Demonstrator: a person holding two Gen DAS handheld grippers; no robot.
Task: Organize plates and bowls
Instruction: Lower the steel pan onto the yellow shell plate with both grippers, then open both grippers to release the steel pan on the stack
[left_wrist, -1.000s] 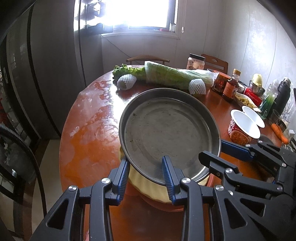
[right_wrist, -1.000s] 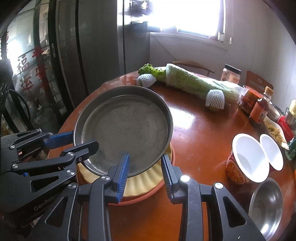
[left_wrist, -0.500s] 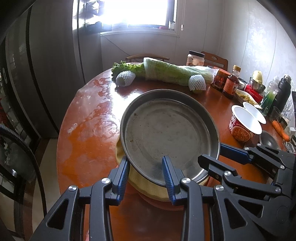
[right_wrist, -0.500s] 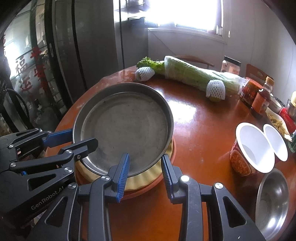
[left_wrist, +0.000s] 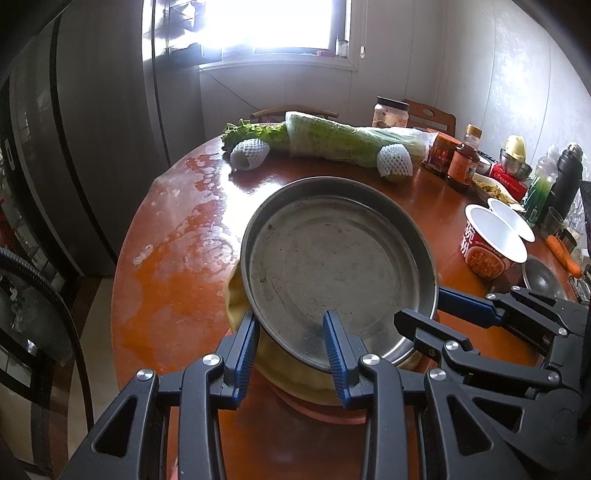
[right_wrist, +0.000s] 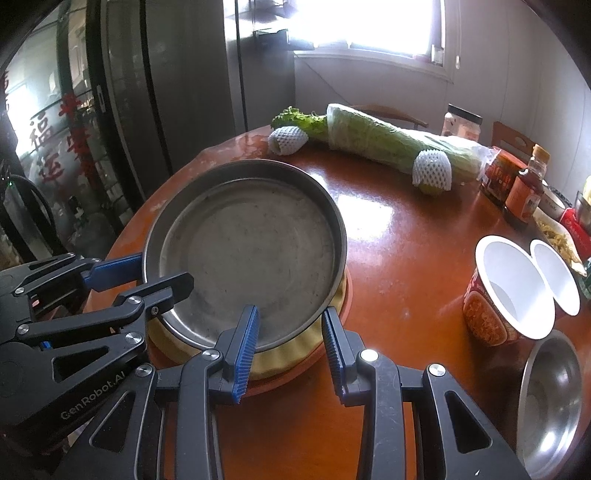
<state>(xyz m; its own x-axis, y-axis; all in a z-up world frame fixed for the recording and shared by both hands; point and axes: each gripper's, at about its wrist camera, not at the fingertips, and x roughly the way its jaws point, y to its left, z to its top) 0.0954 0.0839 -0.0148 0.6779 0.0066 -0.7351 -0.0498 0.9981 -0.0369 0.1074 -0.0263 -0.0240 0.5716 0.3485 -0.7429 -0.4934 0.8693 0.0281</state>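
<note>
Left wrist view first: our left hand-held gripper (left_wrist: 290, 341) is clamped on the near rim of the big metal plate (left_wrist: 332, 266), one blue pad inside the rim and one outside. The plate sits tilted on top of a yellow dish (left_wrist: 291, 376), which rests on a reddish plate (left_wrist: 321, 411), all stacked on the round wooden tabletop (left_wrist: 177, 266). Our right hand-held gripper (left_wrist: 417, 308) comes in from the right and pinches the plate's rim on that side. Behind the stack we see a wrapped cabbage (left_wrist: 332, 144), two fruits in white foam nets, and a white-lined noodle cup (left_wrist: 487, 247) off to the right. Right wrist view: same story from the other side, our right gripper's pads straddle the near rim of the metal plate, clenched on it, with the left gripper gripping the rim at the left edge. Over here we also get a small steel bowl (right_wrist: 550, 406) at lower right, just beside the noodle cup, well apart from the stack.
</note>
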